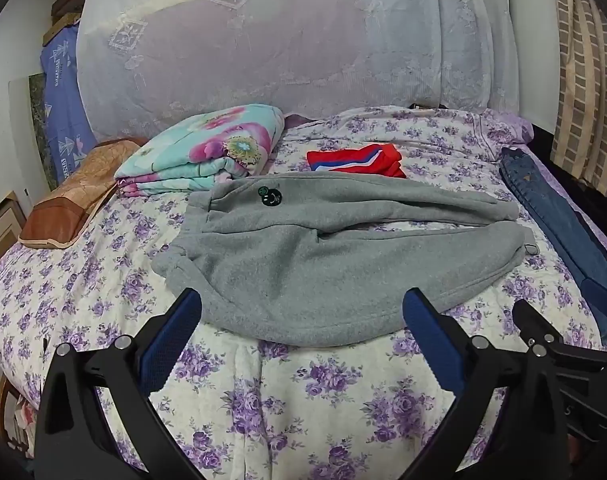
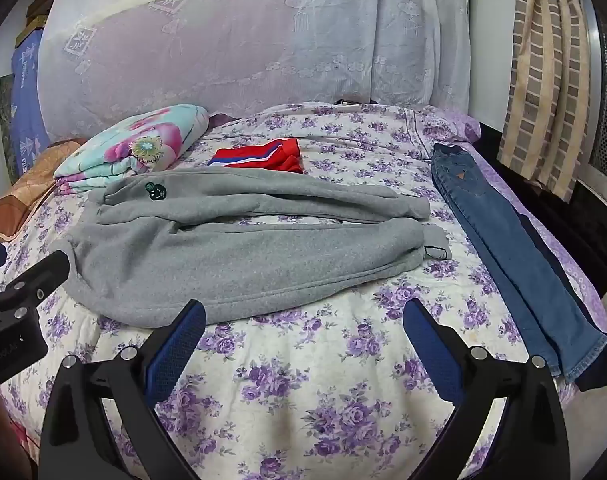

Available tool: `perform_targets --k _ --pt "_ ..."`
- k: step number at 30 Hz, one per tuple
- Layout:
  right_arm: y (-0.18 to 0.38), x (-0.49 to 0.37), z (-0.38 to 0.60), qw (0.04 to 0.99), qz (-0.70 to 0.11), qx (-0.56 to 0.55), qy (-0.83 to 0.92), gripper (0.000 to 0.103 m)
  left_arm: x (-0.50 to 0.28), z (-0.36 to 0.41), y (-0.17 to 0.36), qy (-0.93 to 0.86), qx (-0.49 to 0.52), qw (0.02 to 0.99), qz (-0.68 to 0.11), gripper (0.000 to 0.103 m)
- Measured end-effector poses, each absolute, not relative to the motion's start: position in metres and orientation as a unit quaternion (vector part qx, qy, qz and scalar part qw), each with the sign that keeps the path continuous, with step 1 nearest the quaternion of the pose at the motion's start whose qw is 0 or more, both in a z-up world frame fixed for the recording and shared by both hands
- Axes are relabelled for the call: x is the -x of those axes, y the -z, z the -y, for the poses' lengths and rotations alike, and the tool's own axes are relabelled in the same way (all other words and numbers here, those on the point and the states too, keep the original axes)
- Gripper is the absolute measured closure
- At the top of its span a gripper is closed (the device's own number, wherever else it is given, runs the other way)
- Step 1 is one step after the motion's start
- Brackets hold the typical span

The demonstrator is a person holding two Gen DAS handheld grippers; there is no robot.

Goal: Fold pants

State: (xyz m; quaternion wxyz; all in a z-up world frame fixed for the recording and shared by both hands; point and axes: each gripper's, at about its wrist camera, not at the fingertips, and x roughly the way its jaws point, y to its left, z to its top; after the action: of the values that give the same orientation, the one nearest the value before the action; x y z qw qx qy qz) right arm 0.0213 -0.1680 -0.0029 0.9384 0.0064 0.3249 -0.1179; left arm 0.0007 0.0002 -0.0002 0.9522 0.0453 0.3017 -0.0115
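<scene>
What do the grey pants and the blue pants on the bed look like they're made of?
Grey pants: likely fleece or sweatshirt knit, with a matte, fuzzy, thick surface. Blue pants: probably denim, with a faded blue weave and a small tan patch near the waistband.

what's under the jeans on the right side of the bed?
A dark navy garment lies under the jeans, showing along their right edge and past the hem. Below that is the floral bedspread. How far the navy piece extends beneath the denim is covered.
</scene>
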Motion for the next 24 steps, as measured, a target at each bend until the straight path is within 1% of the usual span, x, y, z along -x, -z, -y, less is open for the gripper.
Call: perform_targets --k 6,24 --pt "0.003 -0.021 0.167 0.938 -0.326 -0.009 0.116 0.003 -0.003 -0.008 0.000 0.011 -0.023 0.950 -0.310 0.005" --pt "0.000 -0.018 0.165 0.939 -0.324 -0.010 0.116 0.003 -0.002 -0.014 0.000 0.007 -0.024 0.951 -0.307 0.005"
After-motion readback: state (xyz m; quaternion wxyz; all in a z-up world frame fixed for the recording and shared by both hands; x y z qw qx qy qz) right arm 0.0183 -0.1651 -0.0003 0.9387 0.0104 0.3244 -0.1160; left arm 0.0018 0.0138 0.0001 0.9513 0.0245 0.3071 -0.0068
